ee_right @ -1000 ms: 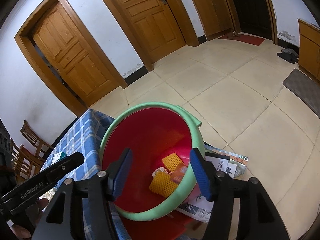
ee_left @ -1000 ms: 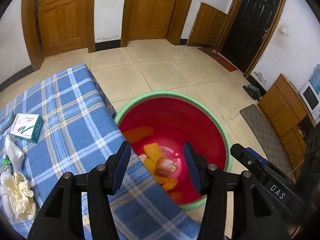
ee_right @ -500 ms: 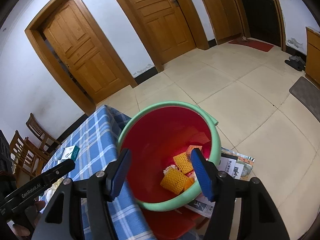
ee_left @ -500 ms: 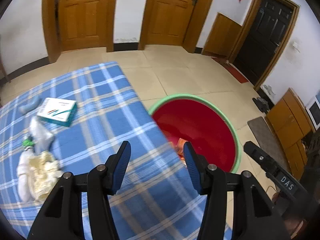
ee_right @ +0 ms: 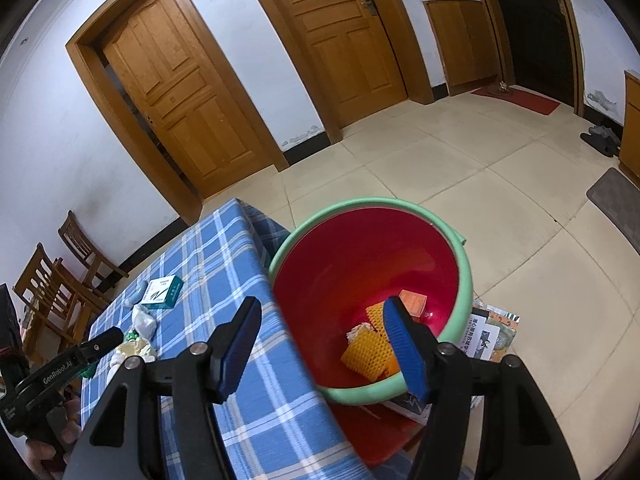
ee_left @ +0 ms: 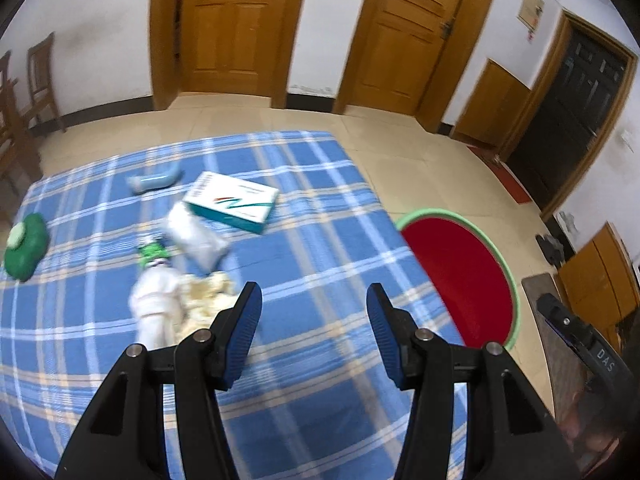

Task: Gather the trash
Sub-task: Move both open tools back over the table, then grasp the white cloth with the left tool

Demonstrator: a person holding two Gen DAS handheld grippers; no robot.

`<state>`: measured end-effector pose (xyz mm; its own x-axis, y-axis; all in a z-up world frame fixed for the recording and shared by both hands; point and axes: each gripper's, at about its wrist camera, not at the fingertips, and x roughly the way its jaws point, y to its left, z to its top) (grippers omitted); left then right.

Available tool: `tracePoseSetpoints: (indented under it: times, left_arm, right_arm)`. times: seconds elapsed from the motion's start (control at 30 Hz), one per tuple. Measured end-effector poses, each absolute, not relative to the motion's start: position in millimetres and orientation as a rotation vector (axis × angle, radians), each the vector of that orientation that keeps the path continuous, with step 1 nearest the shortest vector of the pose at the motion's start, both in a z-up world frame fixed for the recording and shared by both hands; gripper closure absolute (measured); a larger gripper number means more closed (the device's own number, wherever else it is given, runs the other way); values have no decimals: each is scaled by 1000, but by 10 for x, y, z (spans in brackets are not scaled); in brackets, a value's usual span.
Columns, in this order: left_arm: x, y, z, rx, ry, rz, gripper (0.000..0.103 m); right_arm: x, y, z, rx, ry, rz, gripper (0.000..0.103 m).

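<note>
Trash lies on the blue checked tablecloth [ee_left: 320, 360]: a white and teal box [ee_left: 232, 202], a crumpled white bag [ee_left: 196, 236], a white bottle with a green cap [ee_left: 154, 304], a yellowish crumpled wad [ee_left: 208, 292], a pale blue tube [ee_left: 154, 180] and a green lump [ee_left: 24, 246]. My left gripper [ee_left: 313, 296] hovers open over the cloth, just right of the wad, holding nothing. The red basin with a green rim [ee_right: 360, 204] stands off the table's right edge and holds orange foam nets [ee_right: 366, 350] and an orange box [ee_right: 412, 302]. My right gripper [ee_right: 322, 308] hangs open and empty above its near rim.
Printed papers [ee_right: 486, 330] lie under the basin on a red stool. Wooden chairs [ee_right: 60, 280] stand beyond the table's far left end. Wooden doors line the back wall. A grey mat [ee_right: 616, 200] and slippers [ee_right: 600, 138] lie on the tiled floor at right.
My left gripper has swung left from above the basin to over the table's trash, staying open. The right gripper has drawn back and up slightly, so more of the table shows.
</note>
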<state>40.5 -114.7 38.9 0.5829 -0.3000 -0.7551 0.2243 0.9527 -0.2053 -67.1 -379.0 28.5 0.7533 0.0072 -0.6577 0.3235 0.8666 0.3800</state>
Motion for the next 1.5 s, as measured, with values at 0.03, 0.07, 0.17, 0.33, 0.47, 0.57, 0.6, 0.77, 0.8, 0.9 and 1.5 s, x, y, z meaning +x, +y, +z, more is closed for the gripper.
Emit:
tracePoseSetpoints:
  times: [0.03, 0.07, 0.17, 0.33, 0.47, 0.57, 0.6, 0.77, 0.8, 0.9, 1.5]
  left_arm:
    - [399, -1081, 394, -97, 894, -296, 48]
    - [388, -1039, 405, -101, 891, -287, 48]
    - [406, -838, 422, -115, 880, -243, 48]
    - [426, -559, 382, -138, 879, -177, 48]
    - [459, -356, 296, -155, 896, -120, 48]
    - [488, -225, 203, -178, 916, -95, 48]
    - [499, -199, 169, -183, 923, -90, 48]
    - [546, -135, 10, -199, 959, -79, 48]
    - [555, -132, -17, -201, 965, -81, 48]
    - [583, -140, -80, -210, 980, -91, 48]
    - [543, -78, -96, -314, 968, -191, 82]
  right_arm:
    - [-666, -3764, 291, 498, 705, -179, 37]
    - [-665, -3736, 291, 494, 706, -176, 36]
    - [-646, -3662, 296, 485, 712, -169, 36]
    - [-616, -3540, 291, 468, 725, -159, 36]
    - [-573, -3462, 284, 454, 738, -150, 36]
    - [-552, -3420, 280, 445, 746, -145, 36]
    - [-538, -3401, 275, 441, 750, -143, 36]
    - [-506, -3328, 239, 429, 765, -137, 36]
    - [-500, -3317, 235, 426, 769, -136, 36]
    - [-480, -3284, 225, 419, 779, -132, 36]
    - [-362, -3047, 203, 391, 812, -77, 36]
